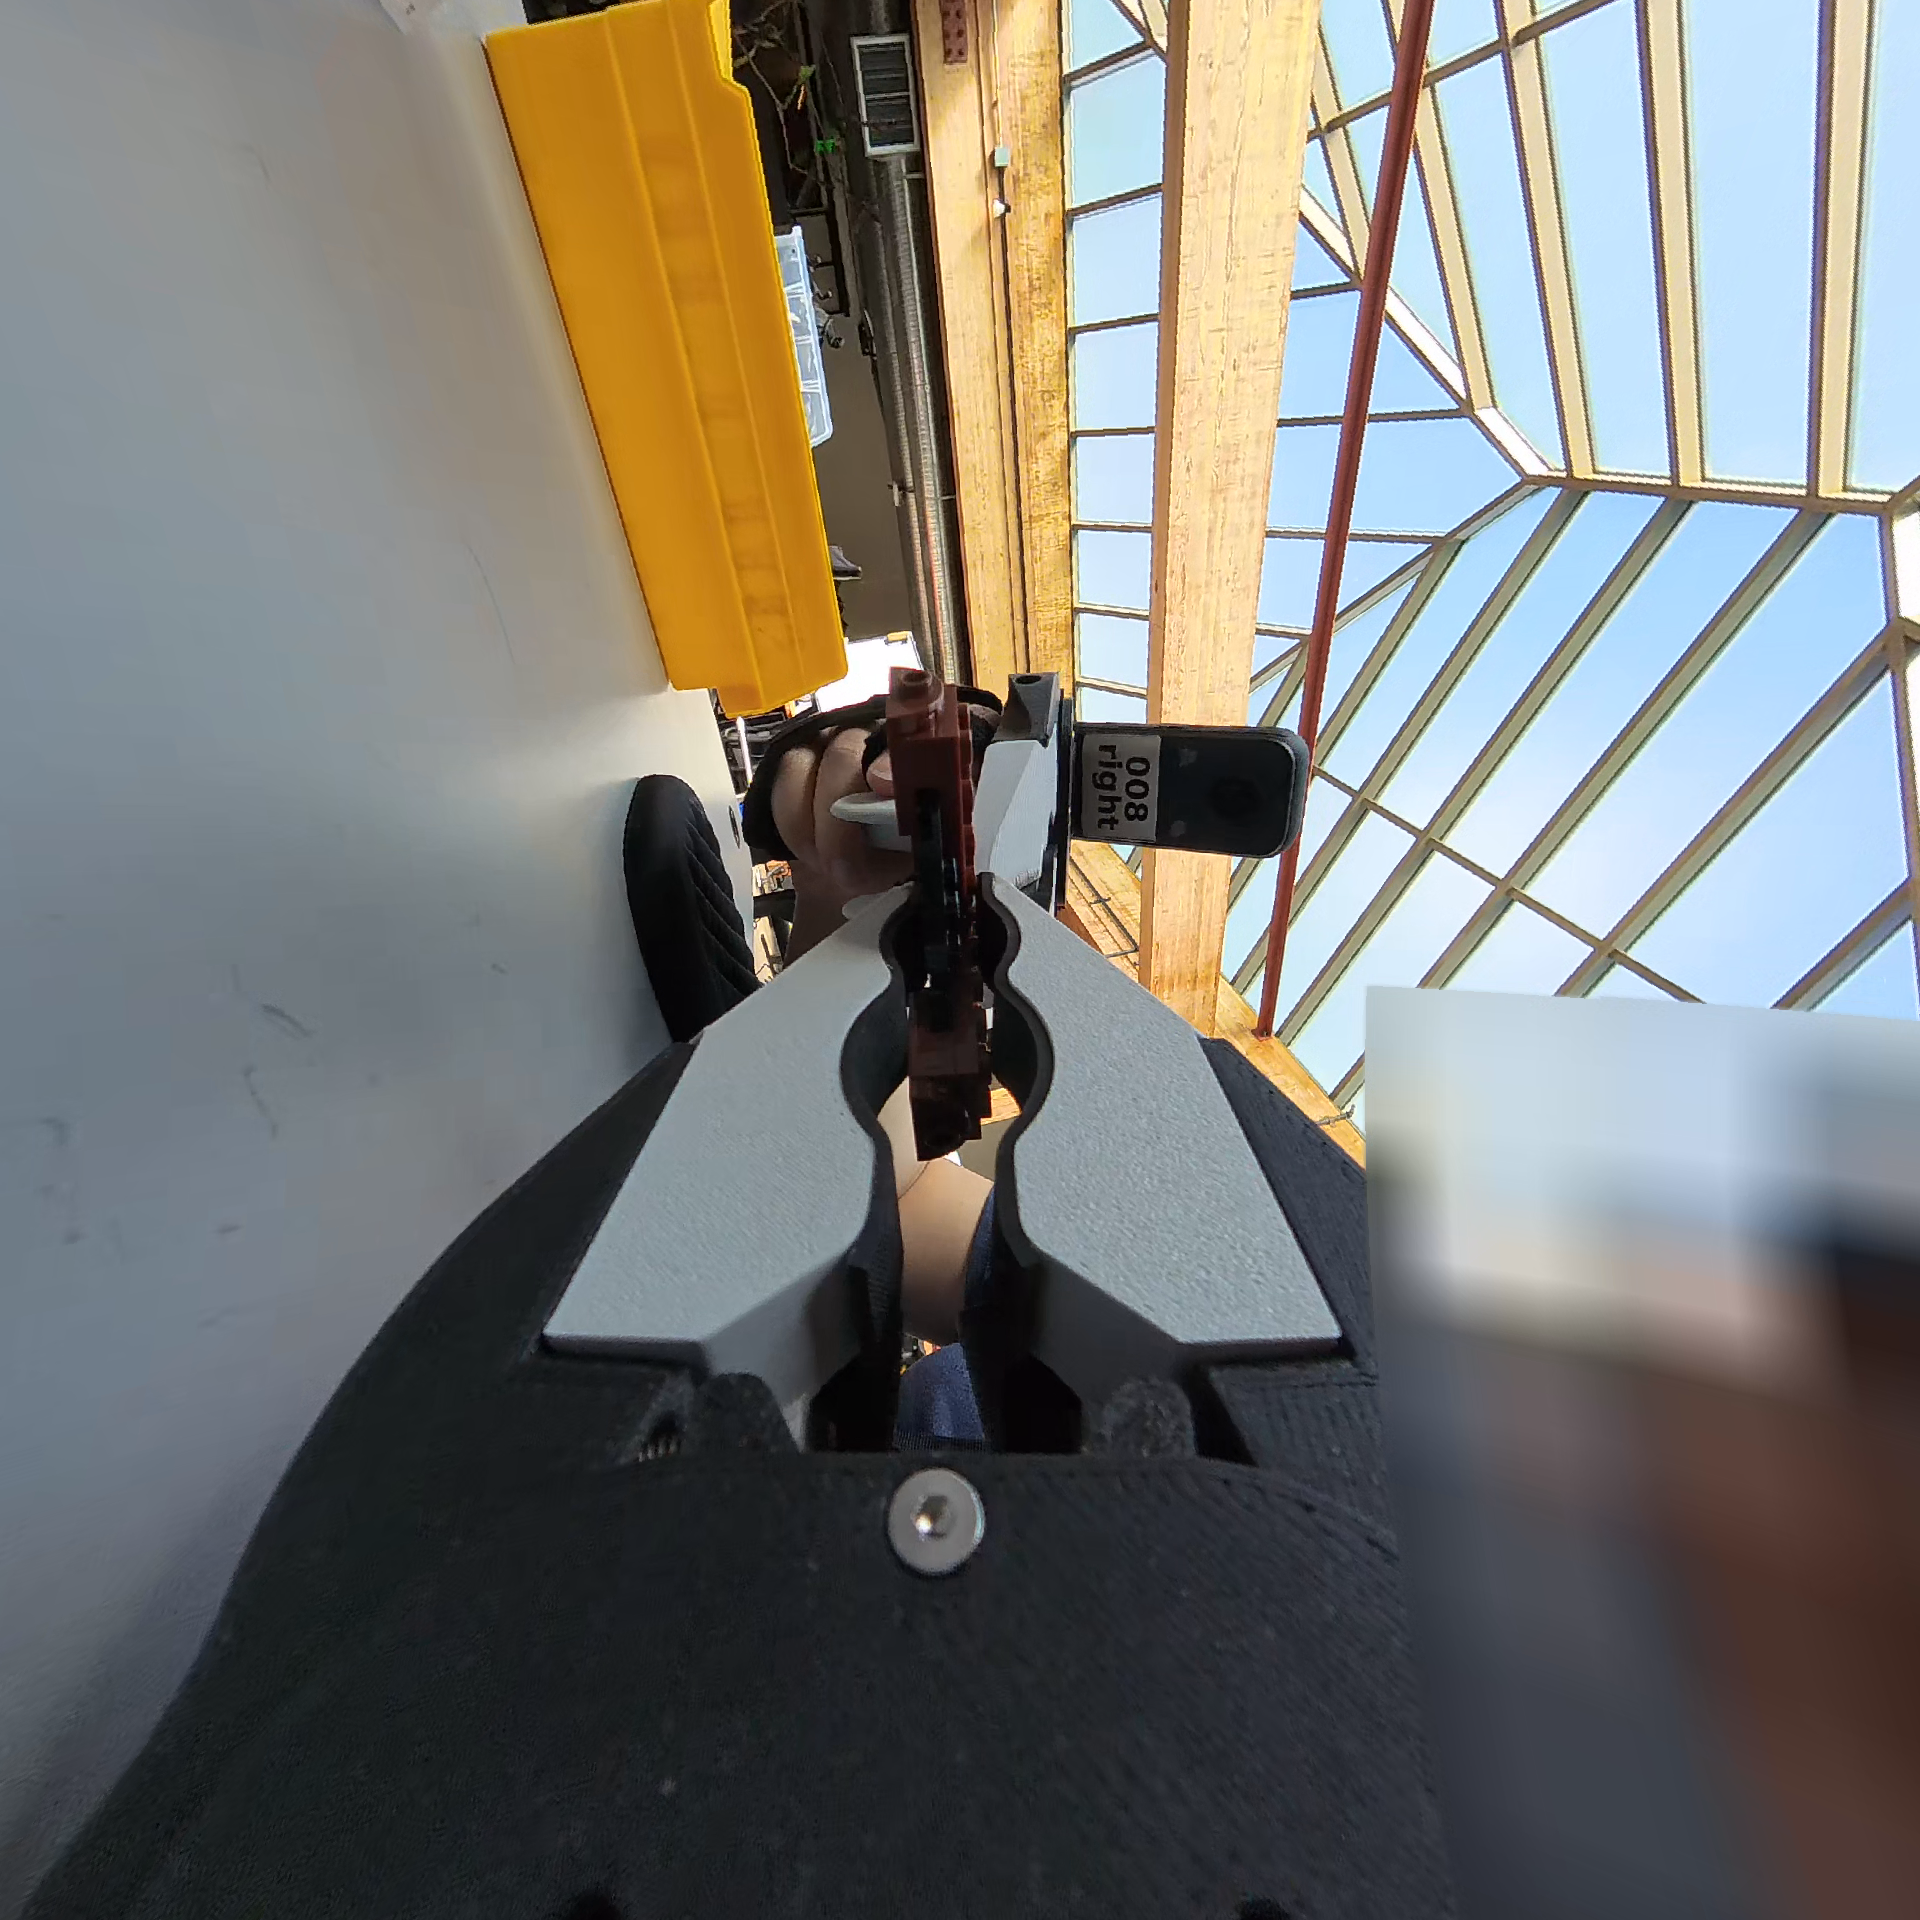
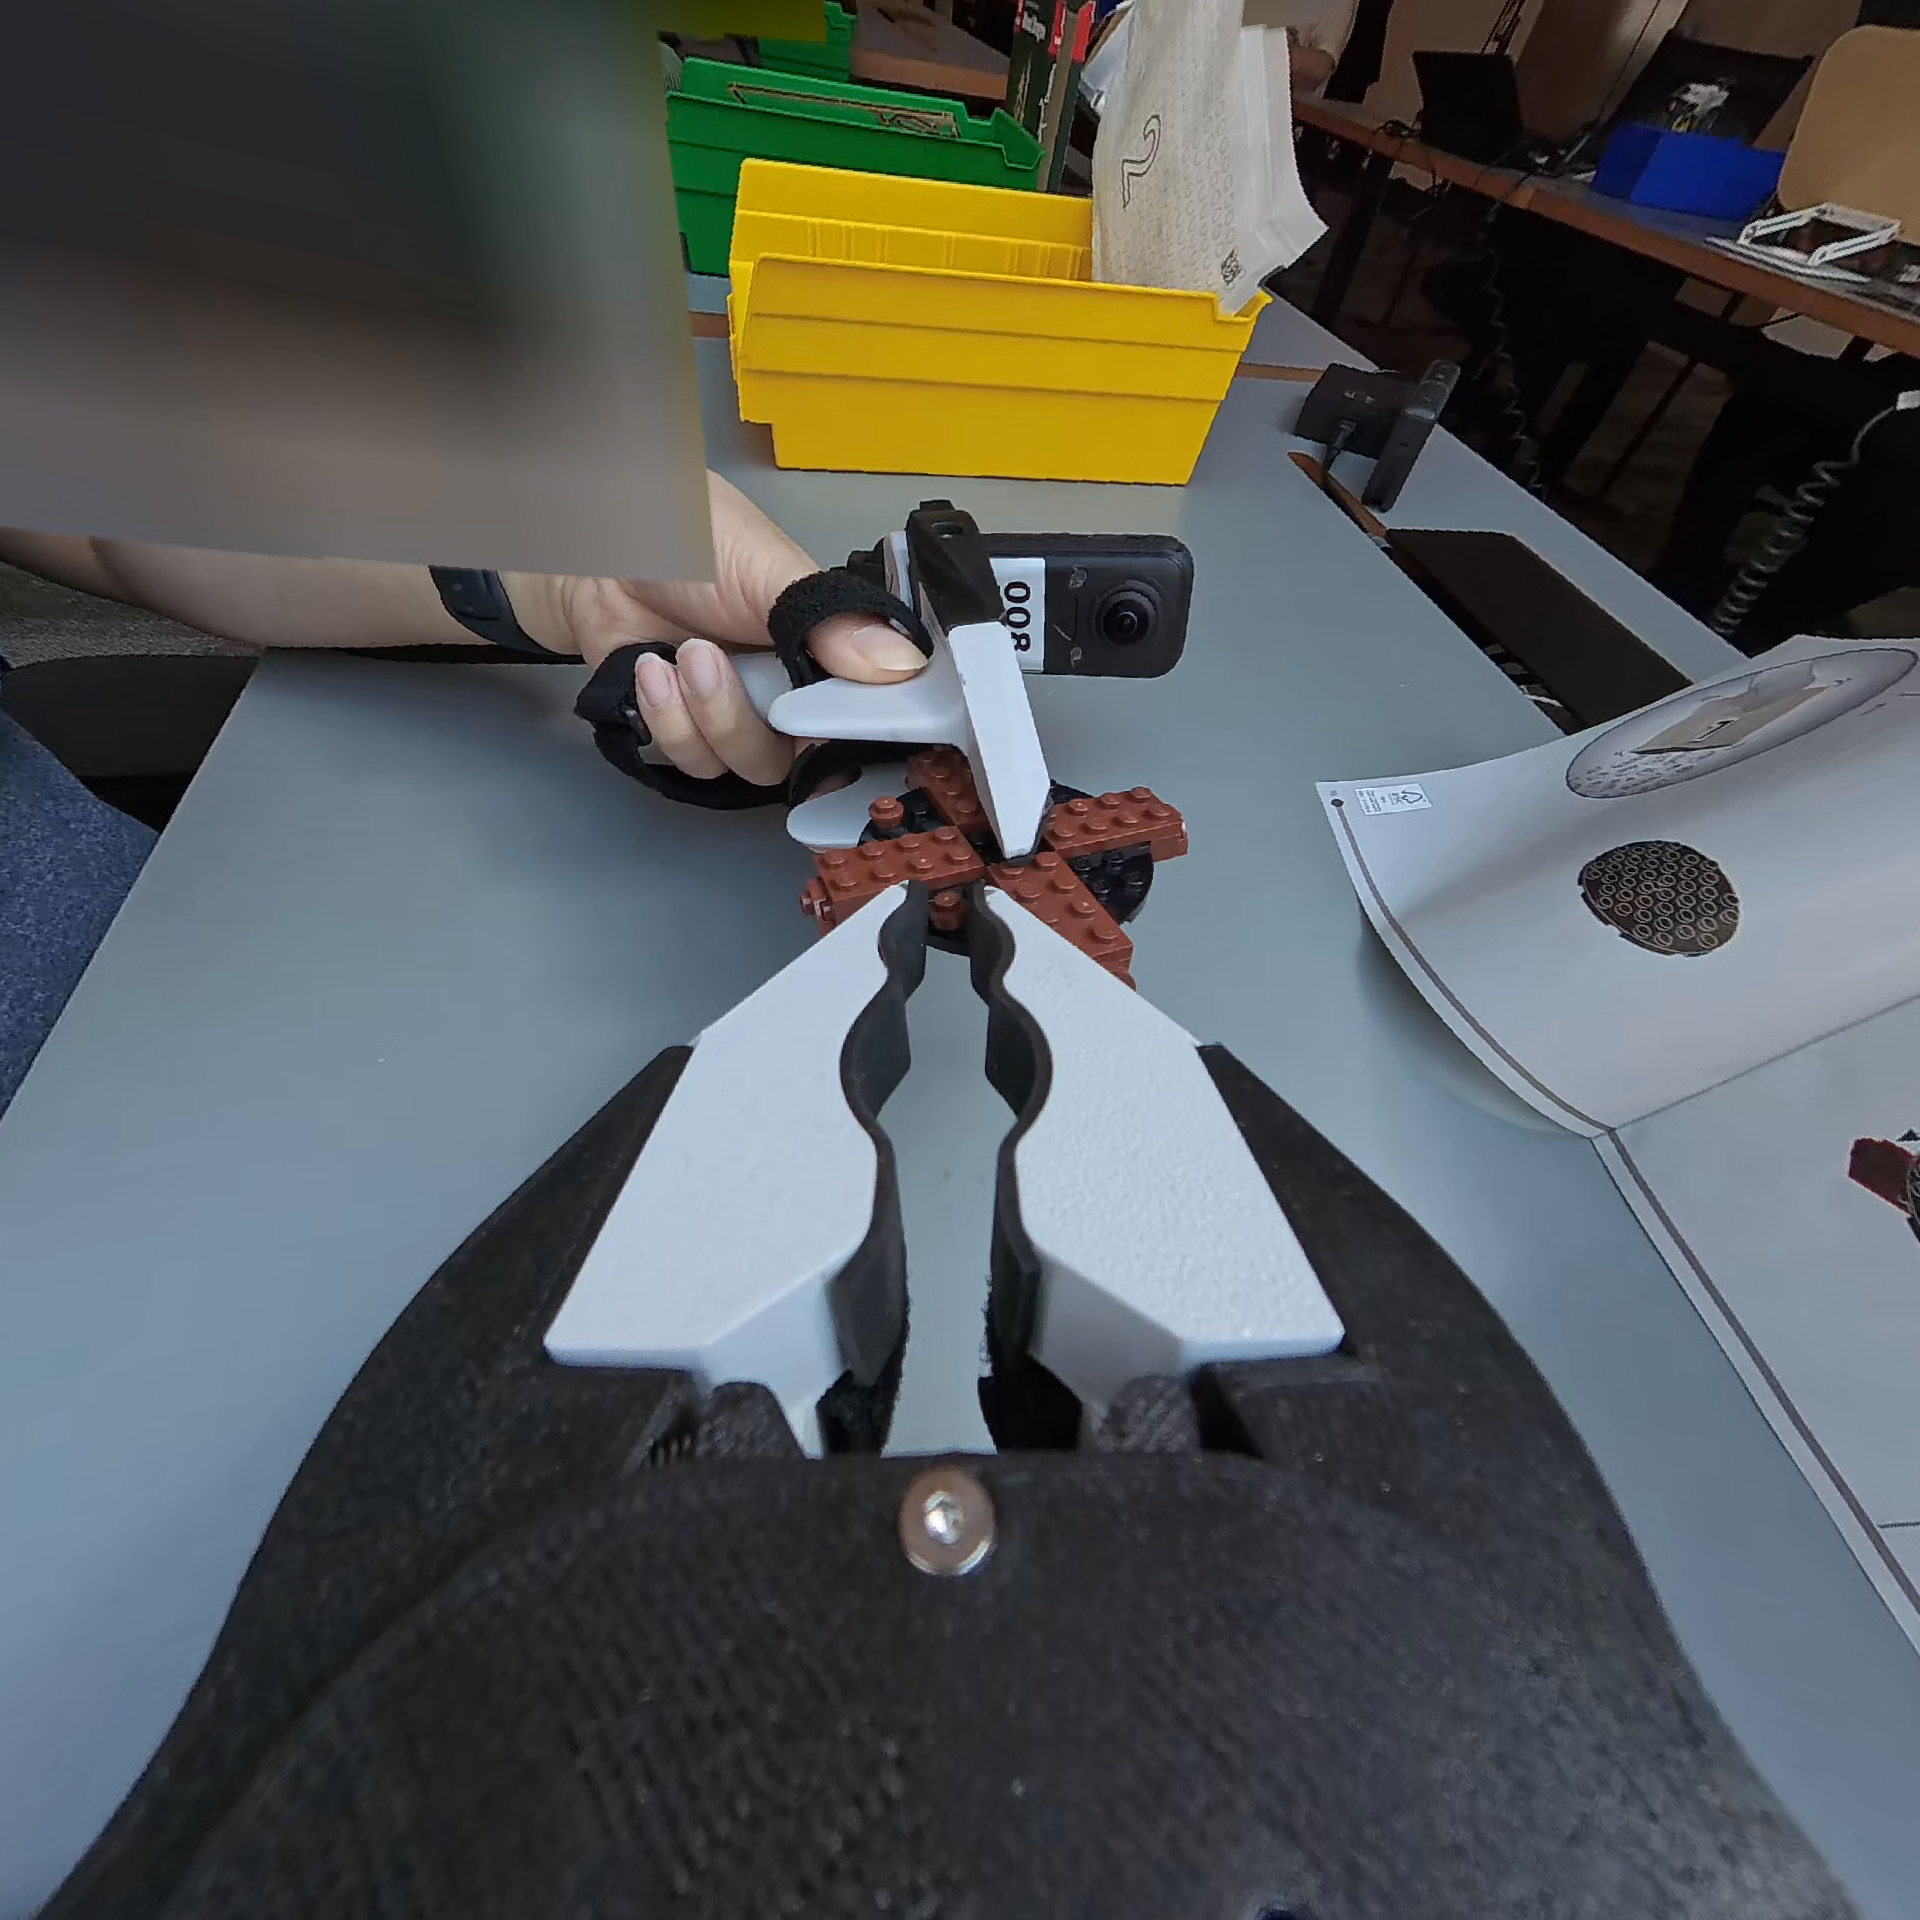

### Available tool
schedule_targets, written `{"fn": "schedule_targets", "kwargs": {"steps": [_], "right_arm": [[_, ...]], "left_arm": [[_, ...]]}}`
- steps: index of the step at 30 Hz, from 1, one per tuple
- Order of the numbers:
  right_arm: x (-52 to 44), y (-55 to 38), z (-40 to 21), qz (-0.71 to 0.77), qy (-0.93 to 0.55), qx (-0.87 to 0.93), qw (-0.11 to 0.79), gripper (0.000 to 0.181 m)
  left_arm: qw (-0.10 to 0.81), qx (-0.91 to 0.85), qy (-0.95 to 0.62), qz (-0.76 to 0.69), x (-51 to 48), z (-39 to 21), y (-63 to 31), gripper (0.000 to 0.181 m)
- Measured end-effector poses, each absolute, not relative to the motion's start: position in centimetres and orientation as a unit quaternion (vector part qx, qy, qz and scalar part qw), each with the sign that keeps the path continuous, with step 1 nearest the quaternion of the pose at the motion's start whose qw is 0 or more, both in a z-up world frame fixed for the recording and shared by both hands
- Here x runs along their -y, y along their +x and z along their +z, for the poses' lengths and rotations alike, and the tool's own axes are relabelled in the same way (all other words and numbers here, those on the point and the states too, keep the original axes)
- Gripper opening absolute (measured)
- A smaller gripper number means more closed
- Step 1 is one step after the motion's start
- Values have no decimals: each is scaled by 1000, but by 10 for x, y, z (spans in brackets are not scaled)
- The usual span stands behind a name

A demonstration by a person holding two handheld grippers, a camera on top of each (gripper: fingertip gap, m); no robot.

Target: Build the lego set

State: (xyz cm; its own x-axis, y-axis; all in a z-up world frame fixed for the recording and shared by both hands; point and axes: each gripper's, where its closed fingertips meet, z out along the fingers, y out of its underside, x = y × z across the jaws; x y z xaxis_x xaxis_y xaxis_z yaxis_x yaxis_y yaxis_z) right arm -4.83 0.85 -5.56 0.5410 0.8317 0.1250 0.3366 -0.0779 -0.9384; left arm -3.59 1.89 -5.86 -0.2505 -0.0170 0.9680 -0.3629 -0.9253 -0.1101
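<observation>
The lego build point(image 2: 1091, 821) is a cross of brown plates on a round black base, held just above the grey table point(image 2: 416, 987). My right gripper point(image 2: 940, 899) is shut on its near edge, with a small brown piece between the tips. My left gripper comes in from the far side, and its upper finger point(image 2: 992, 748) presses on the centre of the cross. In the left wrist view, which is rolled on its side, my left gripper point(image 1: 951, 894) is shut on the build point(image 1: 940, 748), seen edge-on. The right gripper's camera point(image 1: 1184, 790) shows just beyond.
A yellow bin point(image 2: 977, 353) stands behind the build and also shows in the left wrist view point(image 1: 675, 343). A green bin point(image 2: 831, 135) and a white bag point(image 2: 1184, 156) are farther back. An open instruction booklet point(image 2: 1662, 935) lies to the right, near a black device point(image 2: 1371, 416). A person's hand point(image 2: 707, 665) holds the left gripper. Only a small space, under 4 cm, lies between the two pairs of fingers.
</observation>
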Motion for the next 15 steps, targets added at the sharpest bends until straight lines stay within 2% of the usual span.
{"fn": "schedule_targets", "kwargs": {"steps": [15], "right_arm": [[-3,-47,-49,269,-681,410,544,6]], "left_arm": [[118,153,586,787,-14,-50,-36,6]]}}
